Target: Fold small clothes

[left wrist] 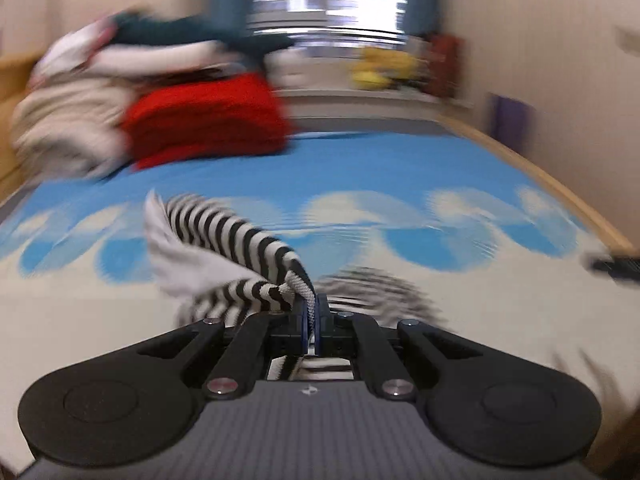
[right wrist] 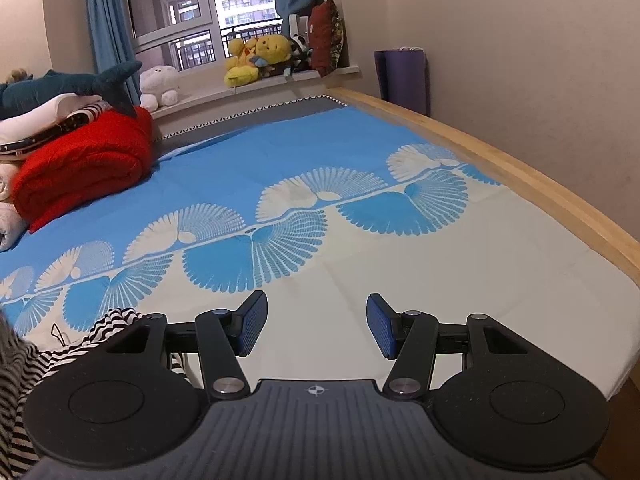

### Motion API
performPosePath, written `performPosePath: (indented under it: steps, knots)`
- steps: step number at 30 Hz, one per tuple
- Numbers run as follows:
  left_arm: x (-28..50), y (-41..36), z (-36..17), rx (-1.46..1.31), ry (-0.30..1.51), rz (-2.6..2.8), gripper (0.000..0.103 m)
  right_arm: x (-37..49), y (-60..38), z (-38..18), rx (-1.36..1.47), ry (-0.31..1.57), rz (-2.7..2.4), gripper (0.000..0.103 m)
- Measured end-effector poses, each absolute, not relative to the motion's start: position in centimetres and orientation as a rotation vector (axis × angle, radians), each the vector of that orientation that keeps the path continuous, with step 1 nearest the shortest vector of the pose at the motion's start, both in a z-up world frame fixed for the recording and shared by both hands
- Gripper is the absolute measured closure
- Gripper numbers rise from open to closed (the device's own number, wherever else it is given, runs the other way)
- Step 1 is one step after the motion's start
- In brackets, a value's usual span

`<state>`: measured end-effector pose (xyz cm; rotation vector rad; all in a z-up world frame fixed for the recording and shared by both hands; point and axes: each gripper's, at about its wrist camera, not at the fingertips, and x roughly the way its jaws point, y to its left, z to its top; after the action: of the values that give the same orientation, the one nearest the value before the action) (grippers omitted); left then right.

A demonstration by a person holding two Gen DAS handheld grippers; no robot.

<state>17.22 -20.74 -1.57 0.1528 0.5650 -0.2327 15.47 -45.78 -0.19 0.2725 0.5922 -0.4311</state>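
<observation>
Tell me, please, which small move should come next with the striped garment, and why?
Probably bring the right gripper left to the striped garment and pinch a free edge. The left gripper is shut on one bunched corner, and the cloth hangs twisted, not flat. The right one is open and holds nothing above the bedsheet. A second hold would let the cloth spread.

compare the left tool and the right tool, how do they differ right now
The left tool is shut on the striped cloth; the right tool is open and holds nothing. The left tool's blue pads press together with fabric bunched at their tips; the right tool's pads stand wide apart over bare sheet. The left view is motion-blurred, the right sharp. Both are black with blue pads, above the same bed.
</observation>
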Motion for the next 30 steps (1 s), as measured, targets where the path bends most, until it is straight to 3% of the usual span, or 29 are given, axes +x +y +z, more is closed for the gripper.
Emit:
performPosePath:
  steps: [4, 9, 12, 20, 27, 29, 30]
  knots:
    - [15.3, -29.9, -6.5, 0.311, 0.606, -0.446, 0.1, 15.0, -46.6, -0.4, 0.23, 0.593, -0.443, 0.046]
    - [16.0, -33.6, -12.4, 0.327, 0.88, -0.764, 0.095, 15.0, -48.0, -1.0, 0.258, 0.615, -0.446, 0.046]
    - [16.2, -30.9, -11.0, 0.304, 0.841, -0.76, 0.059, 15.7, -47.7, -1.5, 0.275, 0.638, -0.397, 0.046]
    - [20.3, -16.8, -7.4, 0.04, 0.771, -0.472, 0.061, 20.7, -43.6, -4.1, 0.384, 0.821, 0.023, 0.046]
    - [23.3, -13.4, -7.9, -0.045, 0.838, -0.338, 0.06, 23.5, -38.6, -7.9, 0.258, 1.084, 0.197, 0.046]
    - [23.1, -13.7, -7.6, -0.044, 0.847, -0.331, 0.059, 23.0, -38.0, -8.6, 0.234, 1.128, 0.221, 0.05]
    - [22.8, -13.7, -7.4, -0.043, 0.851, -0.328, 0.058, 22.7, -37.8, -8.8, 0.211, 1.138, 0.228, 0.057]
